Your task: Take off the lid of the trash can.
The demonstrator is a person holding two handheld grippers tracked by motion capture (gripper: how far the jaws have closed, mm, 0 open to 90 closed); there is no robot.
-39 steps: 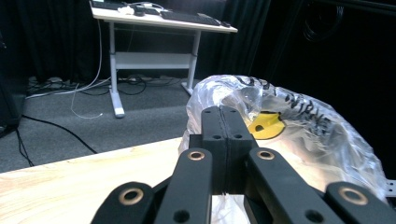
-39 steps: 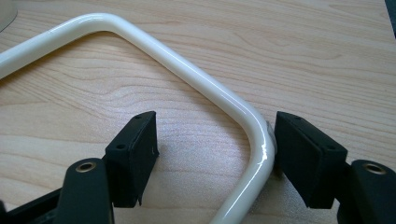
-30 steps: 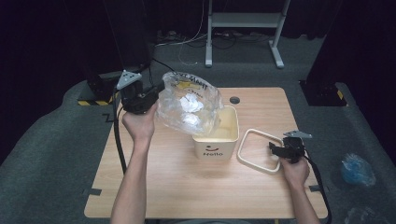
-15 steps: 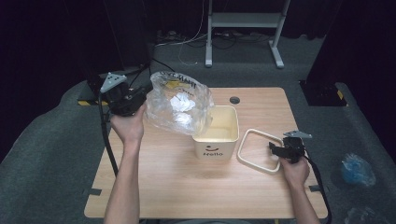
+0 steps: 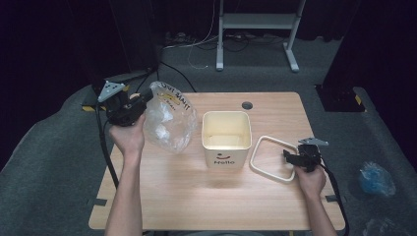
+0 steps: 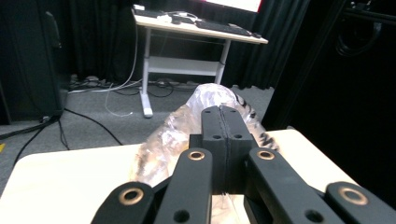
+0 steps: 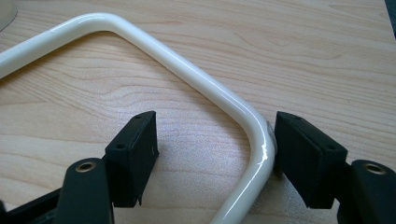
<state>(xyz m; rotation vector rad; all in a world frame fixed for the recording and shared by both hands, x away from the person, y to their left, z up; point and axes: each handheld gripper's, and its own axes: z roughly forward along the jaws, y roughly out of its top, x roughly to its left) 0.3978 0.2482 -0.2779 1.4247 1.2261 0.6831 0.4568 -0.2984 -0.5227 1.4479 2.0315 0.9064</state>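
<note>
My left gripper [image 5: 132,107], at the left of the high view, has its jaws pressed fully together on a fold of the clear plastic bag [image 5: 167,123], which hangs crumpled over the desk's [image 5: 196,206] left part, beside the cream bin [image 5: 226,137] at centre. My right gripper [image 7: 215,154] rests at the lower right with its jaws standing wide apart around a corner of the white ring frame [image 7: 154,51], one pad touching it, not clamped. I judge the thin film could slip or tear if I tug it, and the loose ring could skid when nudged. The desk is pale wood with a cable hole; around it lie grey carpet, black curtains, a white stand and trailing cables.
</note>
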